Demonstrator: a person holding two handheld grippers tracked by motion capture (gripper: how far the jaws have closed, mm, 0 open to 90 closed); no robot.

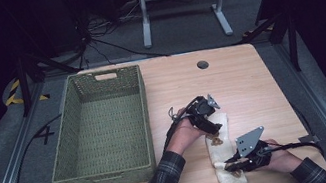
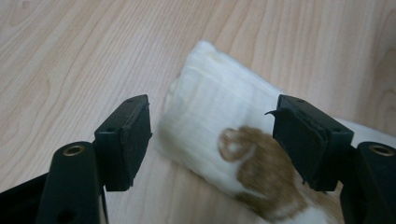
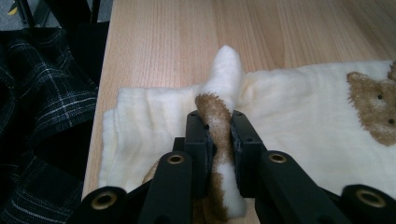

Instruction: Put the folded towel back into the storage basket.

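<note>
A cream cloth point(image 1: 218, 152) with brown bear prints lies folded on the wooden table point(image 1: 240, 83), near its front edge. My right gripper point(image 1: 230, 165) is at the cloth's near end. In the right gripper view this gripper point(image 3: 219, 135) is shut on a raised fold of the cloth point(image 3: 225, 70), which stands up between the pads. My left gripper point(image 1: 213, 129) hangs over the cloth's far end. In the left gripper view it point(image 2: 212, 135) is open, its jaws set wide to either side of the rolled cloth edge point(image 2: 210, 102) without touching it.
A large green woven basket point(image 1: 147, 119) stands on the left part of the table. A round cable hole point(image 1: 203, 64) sits near the far edge. A person's plaid sleeve point(image 3: 42, 93) is at the table's front edge. Beyond the table stand a grey frame point(image 1: 181, 2) and cables.
</note>
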